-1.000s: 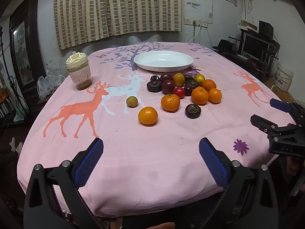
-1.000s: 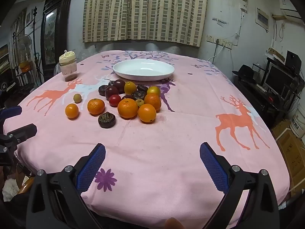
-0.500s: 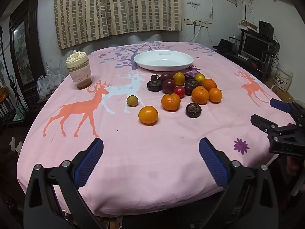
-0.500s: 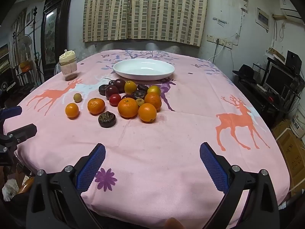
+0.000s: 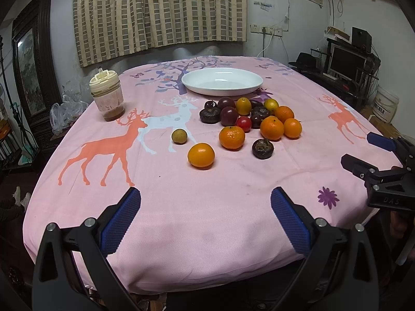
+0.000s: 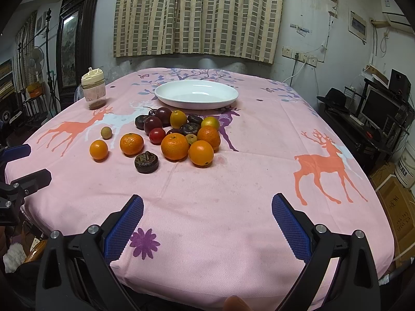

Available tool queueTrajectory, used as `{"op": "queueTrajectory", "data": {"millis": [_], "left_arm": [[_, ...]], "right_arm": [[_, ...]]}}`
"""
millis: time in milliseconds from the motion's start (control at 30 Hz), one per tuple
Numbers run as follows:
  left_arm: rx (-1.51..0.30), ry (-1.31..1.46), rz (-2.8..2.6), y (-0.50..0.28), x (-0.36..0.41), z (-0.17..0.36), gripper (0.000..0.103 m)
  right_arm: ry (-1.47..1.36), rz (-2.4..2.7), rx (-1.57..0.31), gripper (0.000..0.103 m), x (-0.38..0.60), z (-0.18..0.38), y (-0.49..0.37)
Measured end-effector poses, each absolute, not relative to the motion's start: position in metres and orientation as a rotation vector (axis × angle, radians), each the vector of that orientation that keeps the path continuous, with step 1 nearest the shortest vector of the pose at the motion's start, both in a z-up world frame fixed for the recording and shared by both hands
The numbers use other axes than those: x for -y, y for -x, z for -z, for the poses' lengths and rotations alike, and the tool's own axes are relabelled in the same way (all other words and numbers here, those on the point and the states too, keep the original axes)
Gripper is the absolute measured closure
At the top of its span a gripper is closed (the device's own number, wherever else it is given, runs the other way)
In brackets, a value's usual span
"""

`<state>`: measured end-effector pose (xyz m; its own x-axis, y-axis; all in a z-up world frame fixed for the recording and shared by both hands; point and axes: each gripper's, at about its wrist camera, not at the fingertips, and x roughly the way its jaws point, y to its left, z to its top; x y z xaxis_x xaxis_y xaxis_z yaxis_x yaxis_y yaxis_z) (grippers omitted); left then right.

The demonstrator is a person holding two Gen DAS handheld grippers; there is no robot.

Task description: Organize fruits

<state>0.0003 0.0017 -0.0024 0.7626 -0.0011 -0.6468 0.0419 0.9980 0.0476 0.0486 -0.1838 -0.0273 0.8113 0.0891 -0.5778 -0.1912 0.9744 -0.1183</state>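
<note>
The white plate (image 5: 222, 92) sits at the far centre of the pink tablecloth (image 5: 207, 220); no fruit lies in it. The fruit cluster (image 5: 255, 119) lies directly in front of the plate, on the cloth: oranges, dark purple fruits, a red one and yellow ones. One orange (image 5: 201, 155) and a small tan fruit (image 5: 179, 136) lie apart, on the left side of the cluster. A lidded jar (image 5: 107, 95) stands far left, holding brown residue at its bottom. The left gripper (image 5: 205, 217) and the right gripper (image 6: 207, 219) hover at the near table edge, jaws spread wide, holding nothing.
</note>
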Motion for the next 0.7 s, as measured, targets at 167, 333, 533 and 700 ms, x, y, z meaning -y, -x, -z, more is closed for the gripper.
{"op": "queueTrajectory", "data": {"millis": [167, 333, 533, 700], "left_arm": [[-0.704, -0.061, 0.024, -0.0003, -0.0015, 0.0025, 0.005], [-0.701, -0.065, 0.024, -0.003, 0.0006, 0.007, 0.005], [-0.701, -0.066, 0.023, -0.0034, 0.0007, 0.0073, 0.005], [-0.702, -0.067, 0.024, -0.0033, 0.0006, 0.0065, 0.005]], "right_arm": [[0.175, -0.151, -0.607, 0.004, 0.1837, 0.0273, -0.0488], [0.175, -0.15, -0.607, 0.004, 0.1836, 0.0269, -0.0487], [0.175, -0.15, -0.608, 0.004, 0.1836, 0.0267, -0.0485], [0.176, -0.15, -0.608, 0.004, 0.1837, 0.0262, -0.048]]}}
